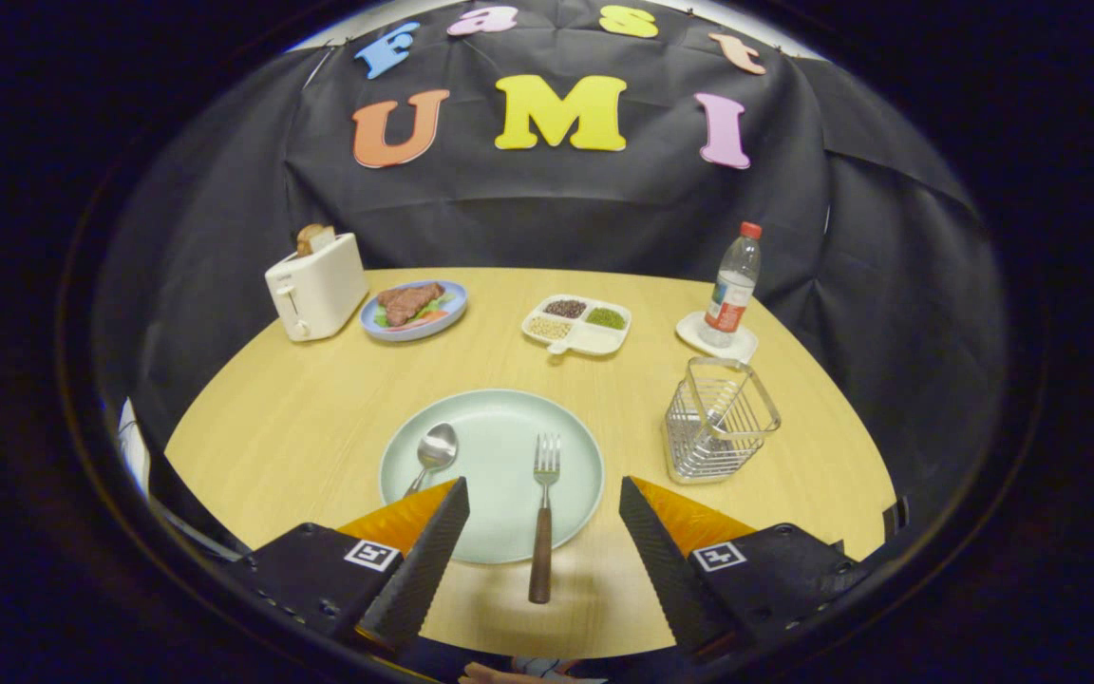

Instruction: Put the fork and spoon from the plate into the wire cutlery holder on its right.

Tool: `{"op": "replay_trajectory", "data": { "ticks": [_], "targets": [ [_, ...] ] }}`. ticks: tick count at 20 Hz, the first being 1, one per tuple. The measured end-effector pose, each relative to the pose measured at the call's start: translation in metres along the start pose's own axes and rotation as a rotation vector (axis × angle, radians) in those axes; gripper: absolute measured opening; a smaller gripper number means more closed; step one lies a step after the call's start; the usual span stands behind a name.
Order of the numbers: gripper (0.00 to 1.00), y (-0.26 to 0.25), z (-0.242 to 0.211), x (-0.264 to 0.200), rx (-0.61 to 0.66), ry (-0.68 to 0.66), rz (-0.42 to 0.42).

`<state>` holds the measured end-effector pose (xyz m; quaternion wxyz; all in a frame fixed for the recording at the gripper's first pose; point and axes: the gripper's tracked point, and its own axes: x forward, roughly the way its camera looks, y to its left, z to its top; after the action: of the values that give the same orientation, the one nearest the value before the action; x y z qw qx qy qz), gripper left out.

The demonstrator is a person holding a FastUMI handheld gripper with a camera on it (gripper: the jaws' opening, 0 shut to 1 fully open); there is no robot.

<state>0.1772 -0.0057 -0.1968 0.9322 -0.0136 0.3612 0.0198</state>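
Gripper view: the gripper [543, 494] is spread wide and grasps nothing. Between its fingers lies the brown-handled metal fork [543, 518], tines at 12 o'clock on the round pale-green plate [493, 473]. The metal spoon [433, 452] rests at the plate's 9 o'clock. The silver wire cutlery holder [720, 419] stands at 3 o'clock, apart from the plate, on the round light-wood table [319, 418].

Fork [543, 513] between spread tongs [543, 498], on plate [490, 446]
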Motion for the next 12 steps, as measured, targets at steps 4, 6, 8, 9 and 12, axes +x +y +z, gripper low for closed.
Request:
{"op": "replay_trajectory", "data": {
  "ticks": [4,6,8,9,12],
  "targets": [
    [0.96,0.002,-0.009,0.028,0.01,0.111,0.015],
    [0.96,0.003,-0.016,0.041,0.008,0.171,0.014],
    [0.96,0.003,-0.019,0.049,0.008,0.211,0.01],
    [0.96,0.004,-0.022,0.051,0.006,0.229,0.008],
    [0.93,0.007,-0.025,0.06,-0.002,0.258,0.013]
  ]
}}
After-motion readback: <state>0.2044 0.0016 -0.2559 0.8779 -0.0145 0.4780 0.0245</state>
